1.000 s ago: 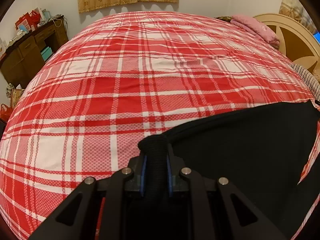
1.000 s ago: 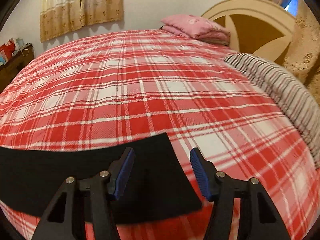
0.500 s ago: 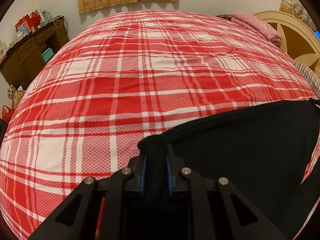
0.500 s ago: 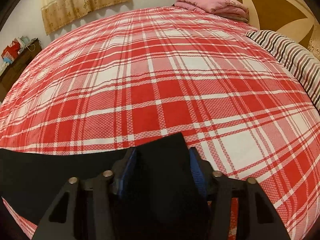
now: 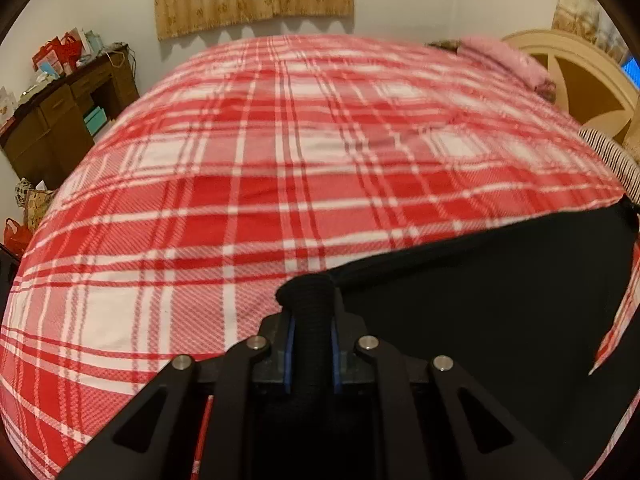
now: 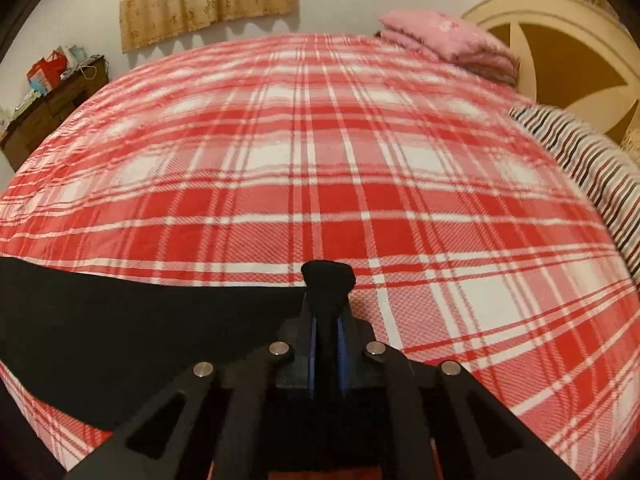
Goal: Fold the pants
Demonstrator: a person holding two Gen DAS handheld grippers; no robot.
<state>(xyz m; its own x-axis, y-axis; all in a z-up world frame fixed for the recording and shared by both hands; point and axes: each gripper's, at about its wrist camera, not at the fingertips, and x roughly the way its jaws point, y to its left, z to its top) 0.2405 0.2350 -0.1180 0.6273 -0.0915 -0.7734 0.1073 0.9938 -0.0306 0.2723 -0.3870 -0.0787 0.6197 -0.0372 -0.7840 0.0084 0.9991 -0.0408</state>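
Note:
The black pants (image 5: 500,300) lie on the red and white plaid bed (image 5: 280,168). My left gripper (image 5: 310,344) is shut on a bunched corner of the pants, and the cloth stretches away to the right. In the right wrist view the pants (image 6: 140,332) stretch away to the left. My right gripper (image 6: 327,340) is shut on the other corner, with a nub of cloth sticking out past the blue pads.
A pink folded blanket (image 6: 448,44) lies at the far right of the bed by the cream headboard (image 6: 560,48). A striped pillow (image 6: 580,160) lies at the right edge. A dark wooden desk (image 5: 56,120) with bags stands to the left. Curtains hang on the back wall.
My right gripper moved onto the pants corner and closed on it, from open a second ago. Both views have lifted and tilted slightly. My left gripper stayed shut on the pants.

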